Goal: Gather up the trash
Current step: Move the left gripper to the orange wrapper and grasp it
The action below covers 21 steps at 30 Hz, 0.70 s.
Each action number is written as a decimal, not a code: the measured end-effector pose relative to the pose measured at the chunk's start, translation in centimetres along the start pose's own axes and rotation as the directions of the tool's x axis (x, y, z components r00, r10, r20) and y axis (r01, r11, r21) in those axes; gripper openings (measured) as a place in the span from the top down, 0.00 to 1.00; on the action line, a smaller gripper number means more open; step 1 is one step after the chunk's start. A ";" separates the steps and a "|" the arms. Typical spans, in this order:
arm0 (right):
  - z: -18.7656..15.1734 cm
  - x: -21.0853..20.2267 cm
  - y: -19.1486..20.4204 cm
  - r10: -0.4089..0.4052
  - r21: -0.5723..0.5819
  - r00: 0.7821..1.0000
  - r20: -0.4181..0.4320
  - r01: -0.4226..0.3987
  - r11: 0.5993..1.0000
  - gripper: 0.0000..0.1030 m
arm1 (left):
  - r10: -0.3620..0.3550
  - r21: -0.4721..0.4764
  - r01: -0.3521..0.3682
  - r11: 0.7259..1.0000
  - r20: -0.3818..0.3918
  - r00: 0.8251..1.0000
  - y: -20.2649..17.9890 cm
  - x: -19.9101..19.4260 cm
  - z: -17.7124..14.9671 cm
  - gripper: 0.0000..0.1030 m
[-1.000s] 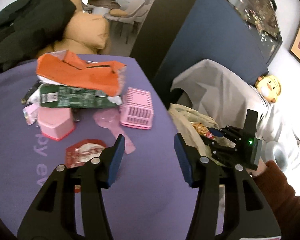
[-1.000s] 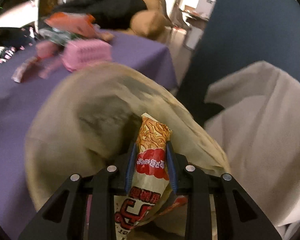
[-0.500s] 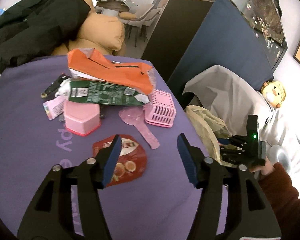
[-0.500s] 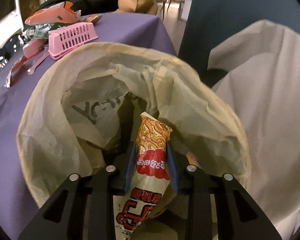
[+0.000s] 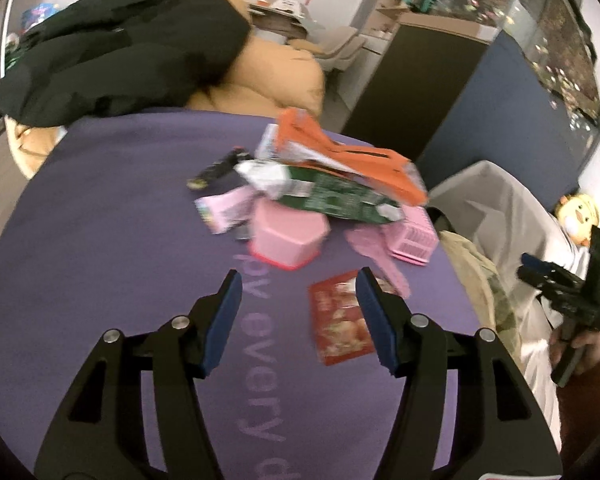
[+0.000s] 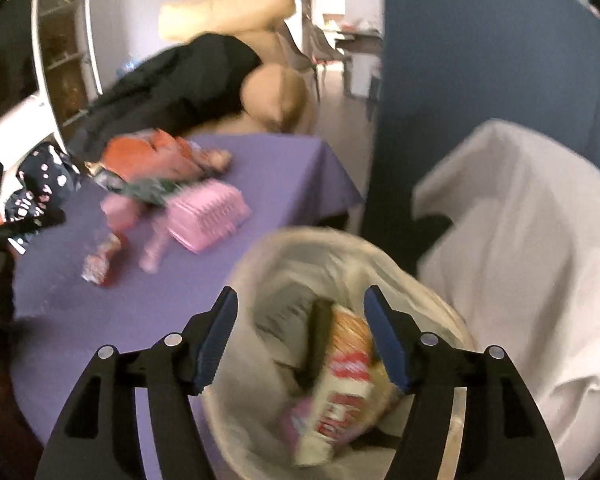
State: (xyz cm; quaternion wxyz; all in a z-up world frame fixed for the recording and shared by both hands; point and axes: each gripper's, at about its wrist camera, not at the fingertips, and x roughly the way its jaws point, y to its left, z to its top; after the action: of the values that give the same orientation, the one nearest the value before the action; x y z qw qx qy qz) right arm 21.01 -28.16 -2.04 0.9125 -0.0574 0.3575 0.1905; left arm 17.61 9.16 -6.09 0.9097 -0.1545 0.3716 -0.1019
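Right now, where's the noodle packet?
Right wrist view: the noodle packet lies inside the lined trash bin, below the open right claw, just off the purple table's edge.

A noodle packet (image 6: 342,364) lies loose inside the lined trash bin (image 6: 440,312), and beside the bin more wrappers (image 5: 340,320) litter the purple table.

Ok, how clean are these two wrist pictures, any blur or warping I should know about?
Left wrist view: heavy fisheye bending at the edges; the trash pile, like the red wrapper, is lightly smeared, while the left gripper is sharp. Right wrist view: stronger motion blur on the noodle packet in the bin bag and on the pink basket; the right gripper stays crisp.
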 end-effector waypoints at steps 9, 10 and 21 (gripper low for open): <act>2.1 2.9 6.6 0.046 -0.109 0.998 -0.046 -0.051 0.993 0.35 | 0.024 -0.038 -0.023 0.999 0.006 1.000 3.4 -0.3 0.0 0.45; 2.0 3.3 7.1 0.038 -0.120 0.998 -0.057 -0.045 0.992 0.35 | 0.014 -0.043 -0.014 0.999 0.005 1.000 3.6 -0.3 0.0 0.45; 1.6 4.9 8.4 -0.027 -0.088 0.999 -0.035 0.024 0.996 0.35 | -0.038 0.002 0.038 0.999 -0.008 0.999 2.2 0.2 0.1 0.45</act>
State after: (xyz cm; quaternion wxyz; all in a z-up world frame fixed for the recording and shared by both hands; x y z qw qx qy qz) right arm 22.09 -18.51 -3.89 0.9048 -0.1052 0.3647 0.1930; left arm 17.97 11.20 -7.01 0.9064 -0.1600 0.3721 -0.1203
